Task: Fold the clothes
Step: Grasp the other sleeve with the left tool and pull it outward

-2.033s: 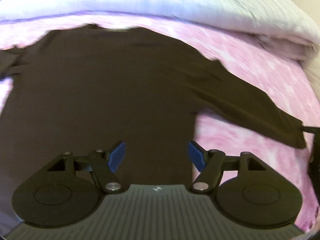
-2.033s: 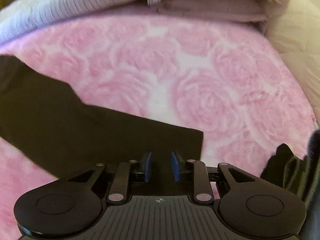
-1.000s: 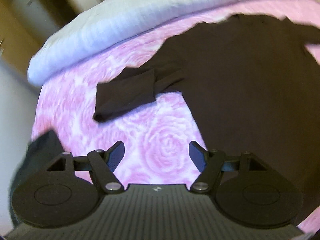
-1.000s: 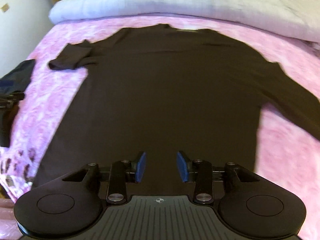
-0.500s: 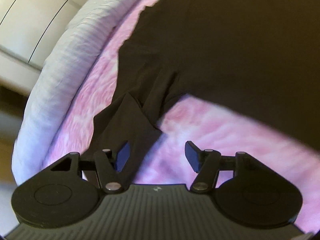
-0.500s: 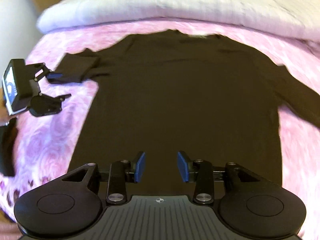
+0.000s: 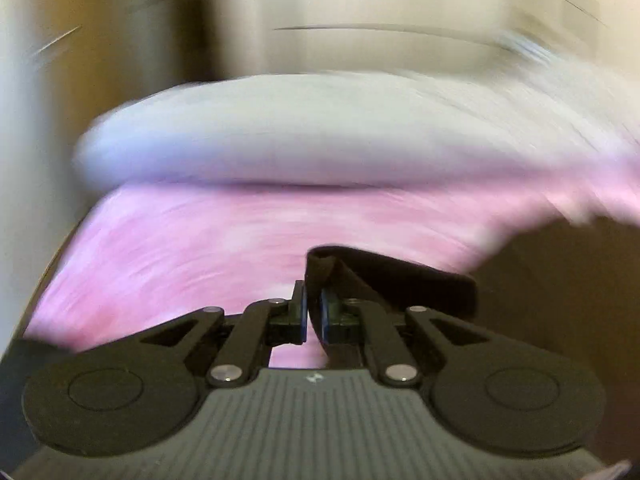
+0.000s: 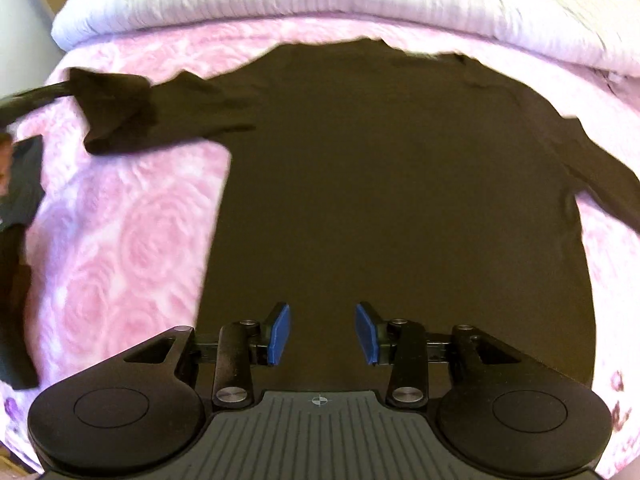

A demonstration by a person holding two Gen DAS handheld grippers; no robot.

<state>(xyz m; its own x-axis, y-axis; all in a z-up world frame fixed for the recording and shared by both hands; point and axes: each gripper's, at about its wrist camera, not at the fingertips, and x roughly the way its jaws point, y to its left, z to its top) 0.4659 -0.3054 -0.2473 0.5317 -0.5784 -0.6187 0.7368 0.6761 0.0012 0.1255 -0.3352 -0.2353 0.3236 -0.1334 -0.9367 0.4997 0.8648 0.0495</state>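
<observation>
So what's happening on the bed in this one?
A person with a gripper in each hand is folding a black long-sleeved shirt spread flat on a pink rose-patterned blanket. The left gripper is shut on the cuff of one sleeve. The right gripper hangs open over the shirt's lower body, holding nothing.

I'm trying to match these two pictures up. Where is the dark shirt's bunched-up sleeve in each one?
Left wrist view: the sleeve sits at lower centre, its end pinched in the shut left gripper.
Right wrist view: it lies at upper left, lifted at its tip, with the right gripper open over the shirt body.
Shared landmark: the pink rose-patterned blanket under the shirt.
</observation>
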